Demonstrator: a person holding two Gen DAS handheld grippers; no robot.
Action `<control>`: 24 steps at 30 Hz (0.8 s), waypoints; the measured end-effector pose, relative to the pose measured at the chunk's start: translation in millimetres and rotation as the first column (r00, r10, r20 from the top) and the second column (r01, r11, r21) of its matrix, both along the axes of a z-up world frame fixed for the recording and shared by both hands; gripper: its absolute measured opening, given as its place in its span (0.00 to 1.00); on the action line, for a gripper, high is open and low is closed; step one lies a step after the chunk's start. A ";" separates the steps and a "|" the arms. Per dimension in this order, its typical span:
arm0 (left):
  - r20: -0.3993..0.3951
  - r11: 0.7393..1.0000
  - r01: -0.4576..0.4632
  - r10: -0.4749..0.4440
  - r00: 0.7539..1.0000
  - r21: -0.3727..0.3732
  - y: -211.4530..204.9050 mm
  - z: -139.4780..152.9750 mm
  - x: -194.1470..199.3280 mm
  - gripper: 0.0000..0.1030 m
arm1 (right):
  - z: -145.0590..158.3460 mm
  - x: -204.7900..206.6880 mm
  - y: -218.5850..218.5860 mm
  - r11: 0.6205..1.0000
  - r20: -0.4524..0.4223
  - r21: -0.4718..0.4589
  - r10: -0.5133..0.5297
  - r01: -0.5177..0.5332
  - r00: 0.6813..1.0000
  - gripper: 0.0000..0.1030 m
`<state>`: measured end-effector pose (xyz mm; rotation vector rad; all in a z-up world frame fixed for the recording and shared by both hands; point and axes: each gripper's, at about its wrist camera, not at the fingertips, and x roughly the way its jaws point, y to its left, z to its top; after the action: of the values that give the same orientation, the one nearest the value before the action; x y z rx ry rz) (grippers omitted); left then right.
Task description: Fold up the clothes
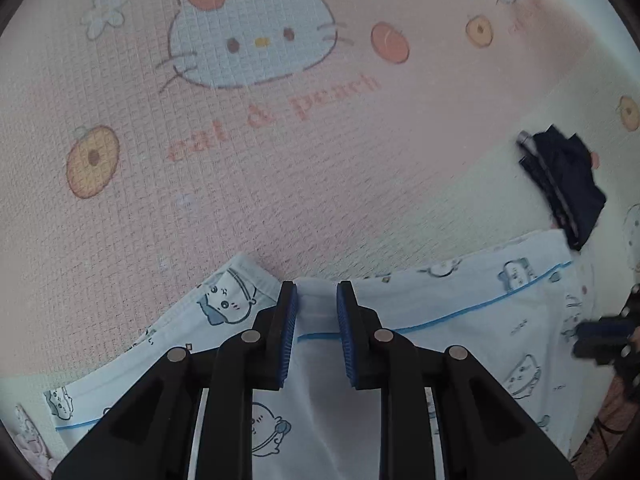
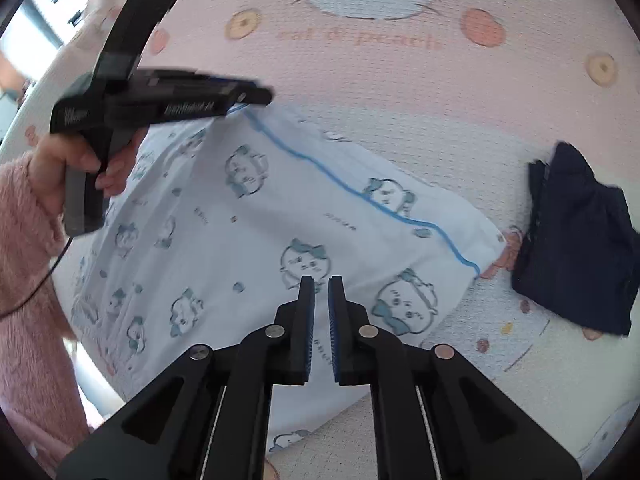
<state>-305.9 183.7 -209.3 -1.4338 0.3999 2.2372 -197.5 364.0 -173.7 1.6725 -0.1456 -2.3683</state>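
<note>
Left wrist view, nearest at 6 o'clock: left tool (image 1: 316, 292), black with blue pads, angled steeply down. Jaws partly closed onto a raised ridge of the white cartoon-print garment (image 1: 480, 320), cloth filling the gap between the pads. Likely gripped at the edge so that side can be carried over for a fold. Garment spread from 7 to 4 o'clock across the lower frame. Beyond it, toward 12 o'clock, bare pink cat-print bedcover (image 1: 280, 180).

Right wrist view, nearest at 6 o'clock: right tool (image 2: 318, 280), jaws almost fully closed with only a slim gap. No cloth visibly pinched there; seemingly hovering above the garment's near portion. Just past it, the garment lying across the centre, its blue piping (image 2: 360, 192) running from 11 toward 4 o'clock. At 10 o'clock, a hand (image 2: 76, 160) in a fluffy pink sleeve (image 2: 24, 240) holding the left tool, the garment's far corner tented up to that tool's tip. At 3 o'clock, a navy folded garment (image 2: 576, 240), set beside but not touching, probably already finished. Folding of the white piece judged barely begun.
</note>
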 end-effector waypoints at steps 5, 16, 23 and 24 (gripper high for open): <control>0.022 0.999 -0.033 0.033 0.999 0.000 -7.1 -3.9 1.1 0.25 | -12.2 -14.3 66.9 0.944 0.060 -0.085 -0.314 0.319 0.947 0.29; 0.000 0.985 -0.006 0.006 1.000 0.174 -29.1 14.2 9.7 0.09 | -18.4 -33.0 61.5 0.951 0.022 -0.112 -0.287 0.288 0.958 0.04; -0.032 0.990 0.005 -0.001 0.999 0.141 -11.1 0.4 -17.4 0.09 | -3.7 -7.5 70.3 0.939 -0.071 0.058 -0.334 0.338 0.940 0.02; -0.047 0.992 0.005 0.001 0.999 0.127 -8.4 -3.1 -19.3 0.11 | -11.6 -8.8 74.4 0.932 -0.050 0.064 -0.353 0.356 0.934 0.02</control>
<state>-325.2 175.2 -212.4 -1.3173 0.2680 2.2546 -206.4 438.4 -185.4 1.7580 -0.3919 -2.6919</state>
